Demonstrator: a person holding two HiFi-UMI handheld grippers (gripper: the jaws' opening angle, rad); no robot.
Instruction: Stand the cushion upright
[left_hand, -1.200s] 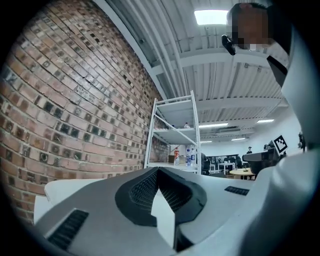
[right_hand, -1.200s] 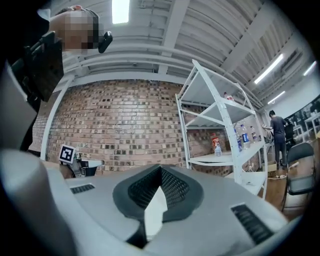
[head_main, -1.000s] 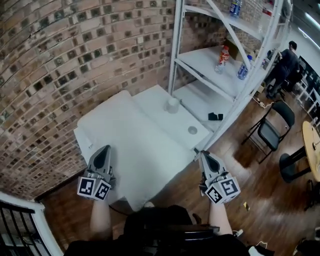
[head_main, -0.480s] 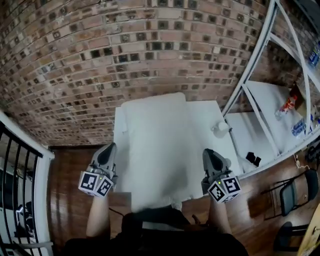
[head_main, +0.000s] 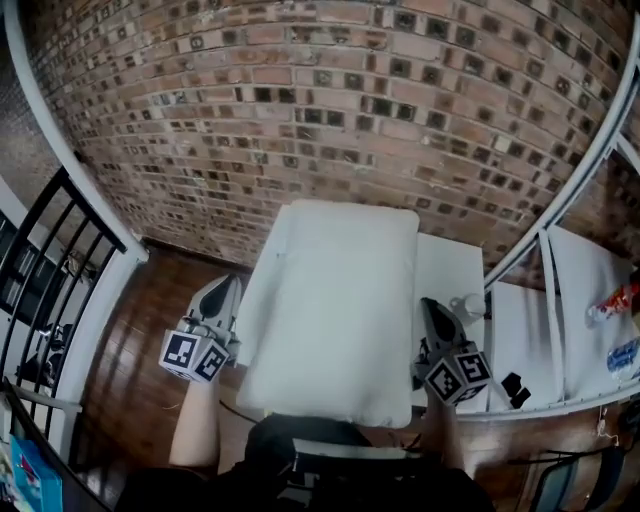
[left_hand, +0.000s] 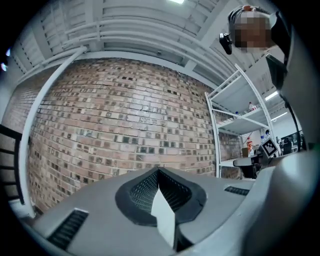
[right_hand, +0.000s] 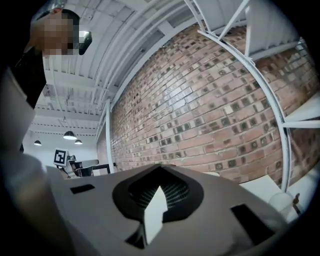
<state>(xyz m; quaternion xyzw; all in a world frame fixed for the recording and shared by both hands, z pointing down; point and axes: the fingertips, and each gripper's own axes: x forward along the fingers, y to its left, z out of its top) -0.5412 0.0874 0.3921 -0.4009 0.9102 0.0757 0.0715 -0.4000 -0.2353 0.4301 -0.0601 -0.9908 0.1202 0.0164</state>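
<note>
1. Behind the tabletop (head_main: 447, 268), a big brick wall (head_main: 330, 110) fills the far side. I think you could lean the cushion against it.
2. On your right stands a white metal shelf (head_main: 560, 300). Its frame is just beside the tabletop, so mind it when you swing your right arm.
3. The tabletop is white, and the cushion covers most of it.
4. The white cushion (head_main: 335, 310) lies flat in the middle. Its far end is close to the wall and its near end is close to you. It looks puffy, soft and light. It will likely bend and flop if you pinch just one corner. Take one long side in each tool, then tip it up toward the wall.
5. Your left tool (head_main: 228, 283) is beside the cushion's left side, out over the floor. Your right tool (head_main: 428, 303) is beside the cushion's right side. Both are pressed together with nothing in them. You will need to spread them before you can grab.
6. A small white cup (head_main: 468, 305) sits on the tabletop, just past your right tool. You could knock it over.
7. A small black thing (head_main: 515, 388) lies on the low shelf board, near your right tool. It looks out of the way.
</note>
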